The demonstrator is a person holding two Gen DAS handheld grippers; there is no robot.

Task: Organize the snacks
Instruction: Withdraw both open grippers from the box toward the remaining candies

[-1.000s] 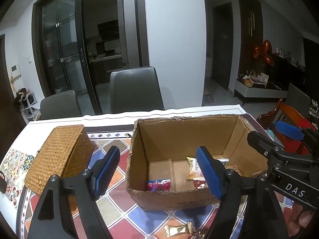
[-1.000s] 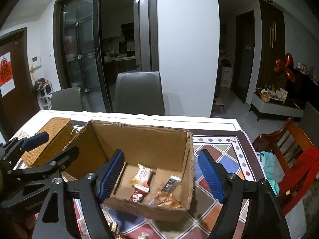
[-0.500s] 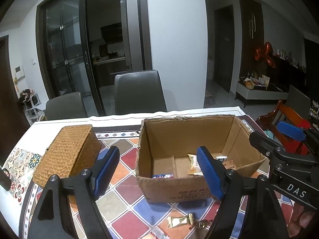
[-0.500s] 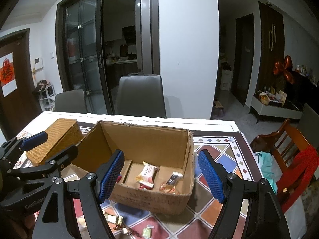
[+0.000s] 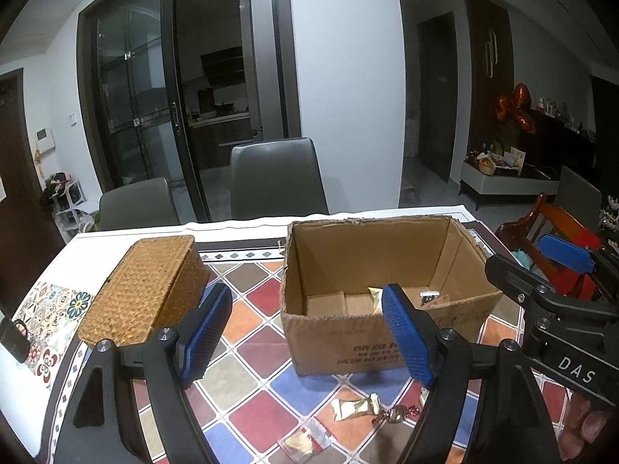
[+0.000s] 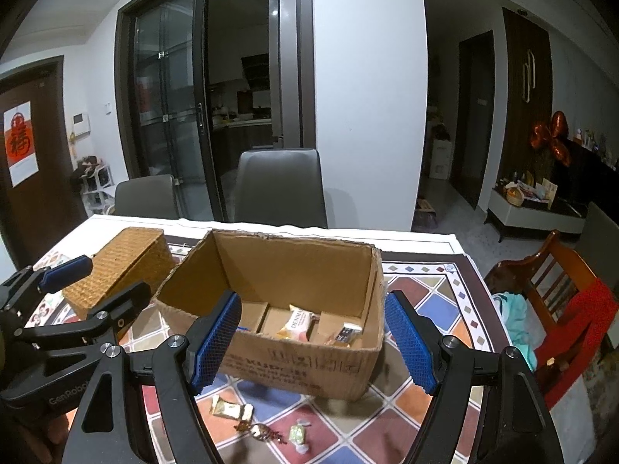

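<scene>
I hold my left gripper (image 5: 305, 332) and right gripper (image 6: 311, 338) side by side, tilted down over the table (image 5: 247, 371), both spread wide with nothing between the pads. Beyond them sits the cardboard box (image 6: 278, 270) holding several snacks (image 6: 298, 321); loose candies (image 6: 263, 425) lie near, the wicker box (image 5: 147, 286) left.

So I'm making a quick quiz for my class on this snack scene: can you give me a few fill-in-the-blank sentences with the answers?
1. The open box holding some snacks is made of ____.
2. The woven basket has its lid ____.
3. The gold-wrapped snack lies on the tablecloth, ____ the box.
4. The jaws of the left gripper and the right gripper both hold ____.

Missing words: cardboard; closed; outside; nothing
</scene>
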